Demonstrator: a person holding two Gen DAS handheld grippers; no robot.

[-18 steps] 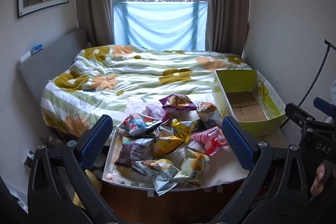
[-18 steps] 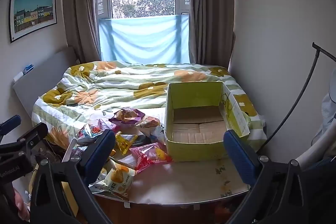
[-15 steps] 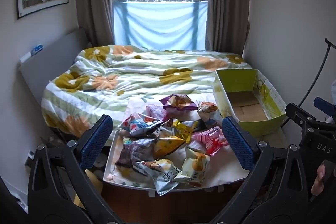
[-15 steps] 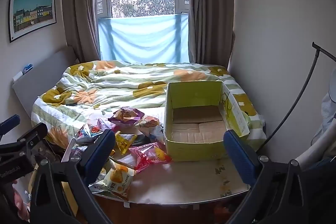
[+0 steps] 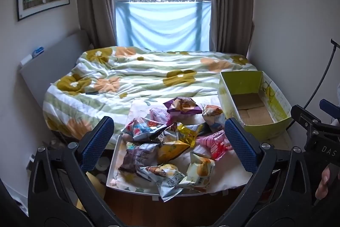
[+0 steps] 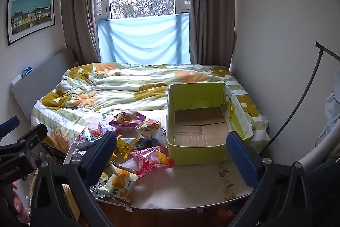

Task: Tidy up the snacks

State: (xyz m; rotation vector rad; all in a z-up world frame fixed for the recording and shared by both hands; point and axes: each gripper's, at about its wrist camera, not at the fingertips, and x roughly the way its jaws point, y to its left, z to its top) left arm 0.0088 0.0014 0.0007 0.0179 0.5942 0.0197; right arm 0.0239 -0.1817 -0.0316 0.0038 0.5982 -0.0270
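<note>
Our left claw (image 5: 169, 143) and right claw (image 6: 171, 151) are both wide apart, holding nothing. Snack bags (image 5: 170, 142) lie piled on the desk (image 6: 191, 186) beside the green box (image 6: 199, 118).

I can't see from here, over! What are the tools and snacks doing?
Both tools open, holding nothing. Snacks piled beside the box. Box has no snacks yet. Nothing in the way.

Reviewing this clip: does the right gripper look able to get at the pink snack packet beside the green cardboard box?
Probably yes. The right gripper is open and empty, and the pink snack packet lies uncovered on the table beside the green cardboard box, nothing in between.
</note>
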